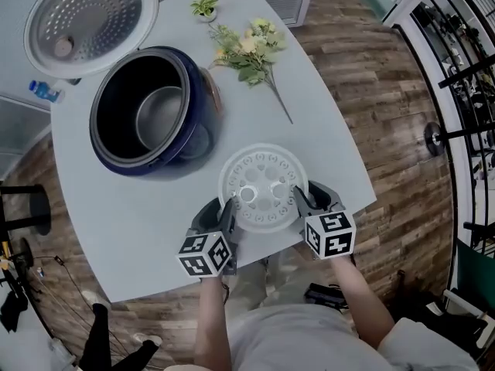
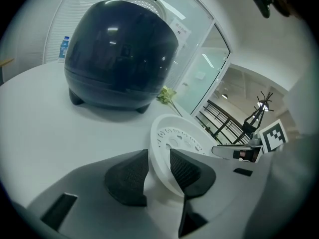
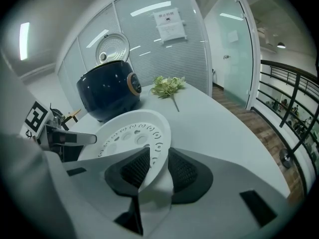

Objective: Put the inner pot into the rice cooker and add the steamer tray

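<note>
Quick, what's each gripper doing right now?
Left gripper: open, with the steamer tray rim between its pads.
Right gripper: closed on the steamer tray's opposite rim.

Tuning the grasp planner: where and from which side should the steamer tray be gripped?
Grip the steamer tray by its raised rim, at opposite left and right edges, coming from the near side and above. It is a wide, shallow dish, so only the thin rim fits between jaws. The left gripper and right gripper straddle it there.
</note>
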